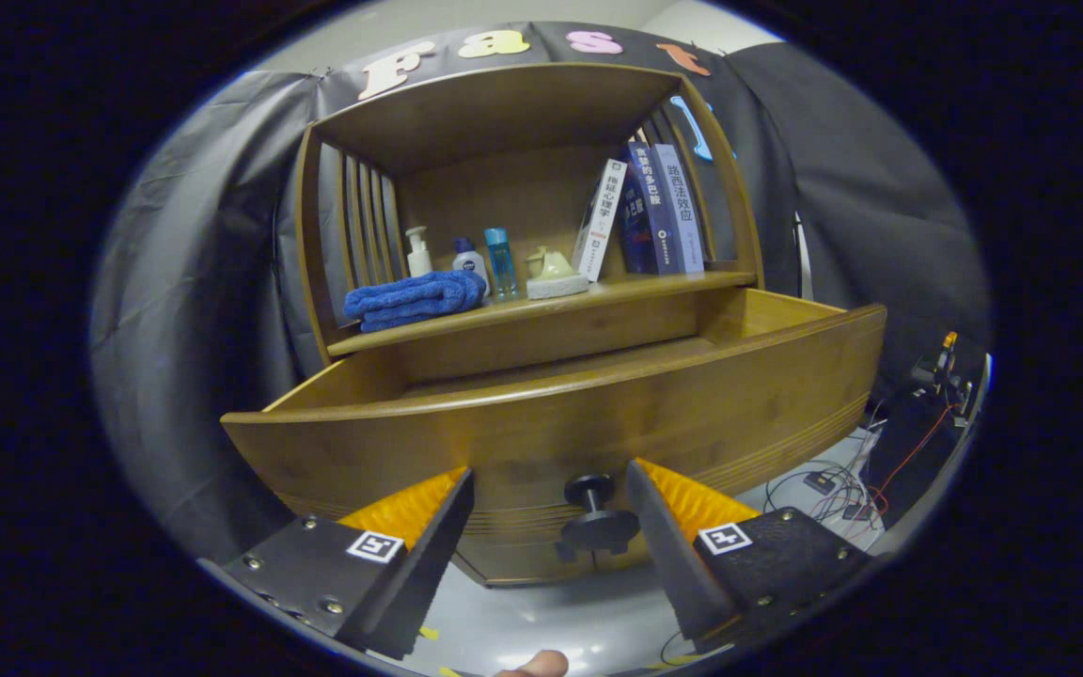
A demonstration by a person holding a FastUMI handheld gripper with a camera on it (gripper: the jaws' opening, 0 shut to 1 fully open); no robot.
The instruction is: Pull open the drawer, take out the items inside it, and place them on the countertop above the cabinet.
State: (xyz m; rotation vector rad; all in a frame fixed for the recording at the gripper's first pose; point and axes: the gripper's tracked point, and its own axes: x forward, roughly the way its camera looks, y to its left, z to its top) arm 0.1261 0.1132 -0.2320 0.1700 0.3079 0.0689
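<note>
A wooden cabinet stands ahead with its drawer pulled out toward me. The drawer's dark round knob sits between my fingertips, with gaps on both sides. My gripper is open, its fingers apart and level with the drawer front. The drawer's inside is hidden behind its front panel. On the countertop above the drawer lie a folded blue towel, a white pump bottle, a small white bottle, a clear blue bottle and a pale soap on a dish.
Several books lean at the right of the countertop, under the cabinet's top shelf. Cables and electronics lie on the floor to the right of the cabinet. A fingertip shows below my fingers. Black cloth hangs behind.
</note>
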